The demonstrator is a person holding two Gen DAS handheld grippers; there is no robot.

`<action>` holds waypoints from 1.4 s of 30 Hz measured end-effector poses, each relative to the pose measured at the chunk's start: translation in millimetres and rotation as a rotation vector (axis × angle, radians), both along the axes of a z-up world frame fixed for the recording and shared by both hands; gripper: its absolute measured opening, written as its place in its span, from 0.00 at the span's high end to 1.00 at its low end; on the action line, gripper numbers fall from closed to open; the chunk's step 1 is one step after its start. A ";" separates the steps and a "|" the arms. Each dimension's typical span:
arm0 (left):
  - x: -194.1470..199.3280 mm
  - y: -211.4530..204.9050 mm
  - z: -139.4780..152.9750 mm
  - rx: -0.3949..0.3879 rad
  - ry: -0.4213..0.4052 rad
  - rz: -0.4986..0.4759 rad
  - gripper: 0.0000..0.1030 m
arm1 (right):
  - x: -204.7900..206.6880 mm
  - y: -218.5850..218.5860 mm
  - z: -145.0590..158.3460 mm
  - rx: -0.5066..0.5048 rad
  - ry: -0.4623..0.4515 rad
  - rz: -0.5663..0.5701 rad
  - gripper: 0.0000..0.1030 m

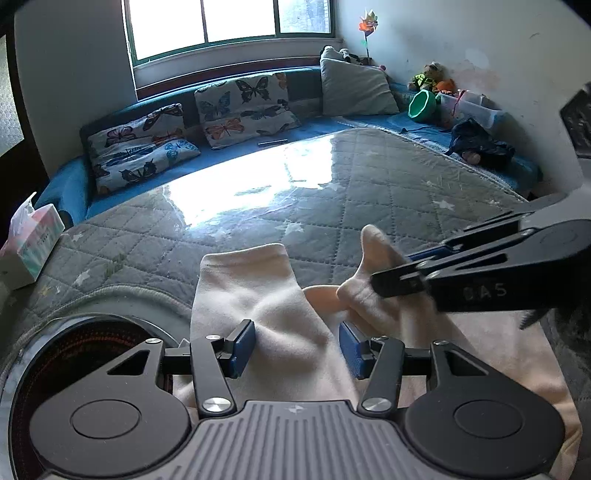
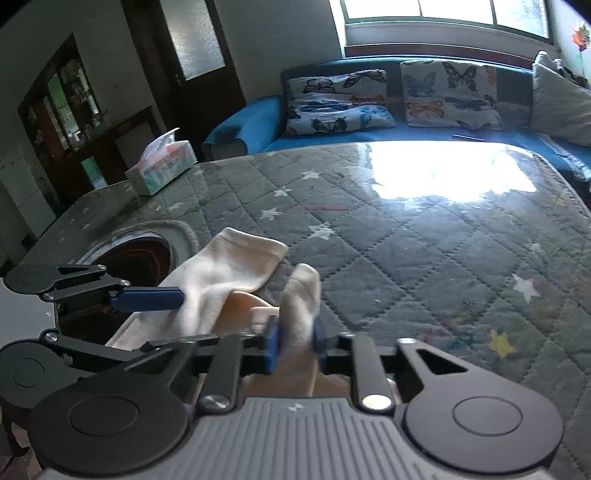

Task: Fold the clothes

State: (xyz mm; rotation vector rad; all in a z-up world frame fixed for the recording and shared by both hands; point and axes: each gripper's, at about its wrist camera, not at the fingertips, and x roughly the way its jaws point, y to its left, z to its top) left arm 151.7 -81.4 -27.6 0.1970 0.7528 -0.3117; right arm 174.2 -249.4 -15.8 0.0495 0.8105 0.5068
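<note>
Right wrist: right tool (image 2: 294,341) pinching sock (image 2: 301,295); left tool (image 1: 297,343) apart, quilt (image 2: 424,251) bare beyond

Blue sofa (image 1: 332,125); sunlit window (image 1: 229,26).

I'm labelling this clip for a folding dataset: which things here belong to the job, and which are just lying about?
Part of the job:
- cream garment
- left claw, open around one fold
- right claw, shut on another fold
- quilted mat underneath

Just lying about:
- tissue box
- butterfly cushions
- green bowl
- soft toy
</note>
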 end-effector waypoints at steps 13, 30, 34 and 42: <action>-0.7 13.0 -2.1 -0.022 -0.009 0.056 0.93 | -48.0 -51.3 33.9 0.024 -0.117 -0.094 0.93; -82.6 91.0 54.0 -0.182 -0.172 0.268 0.94 | -129.2 -142.5 56.2 0.052 -0.212 -0.305 0.94; -112.7 115.3 63.5 -0.195 -0.211 0.330 0.94 | -140.2 -154.7 56.4 0.052 -0.199 -0.321 0.94; -171.5 157.6 61.6 -0.217 -0.225 0.457 0.94 | -133.2 -132.5 28.0 0.028 -0.116 -0.278 0.75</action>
